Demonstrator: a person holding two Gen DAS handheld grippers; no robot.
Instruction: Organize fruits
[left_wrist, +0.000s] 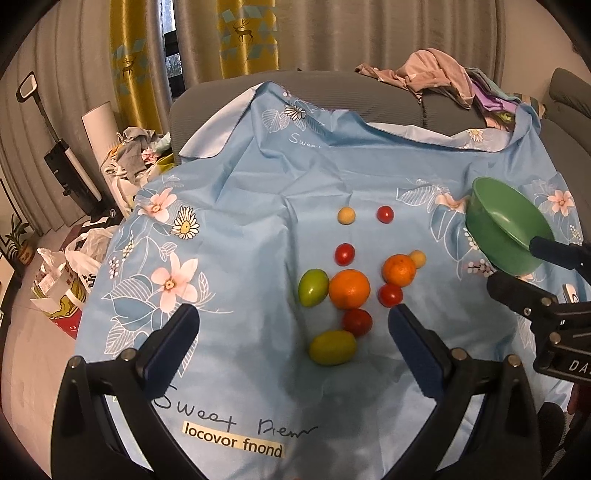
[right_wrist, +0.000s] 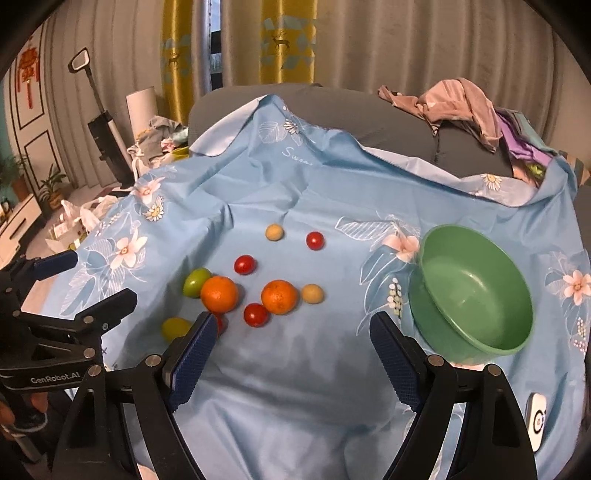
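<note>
left hand-held gripper (left_wrist: 293, 325): black frame | blue pads | silver screws | right (right_wrist: 291, 334): same

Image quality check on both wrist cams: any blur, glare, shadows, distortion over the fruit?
Left wrist: sharp in the centre, strong fisheye bending with dark vignetted corners; a soft shadow falls on the cloth around the yellow-green fruit between the open left gripper fingers. Right wrist: same distortion, dim warm light, mild sheen inside the green bowl, and shadow under the open right gripper.

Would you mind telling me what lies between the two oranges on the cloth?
Only bare blue cloth lies between the left orange and the right orange; the right wrist view shows it. A red tomato sits just below that gap.
</note>
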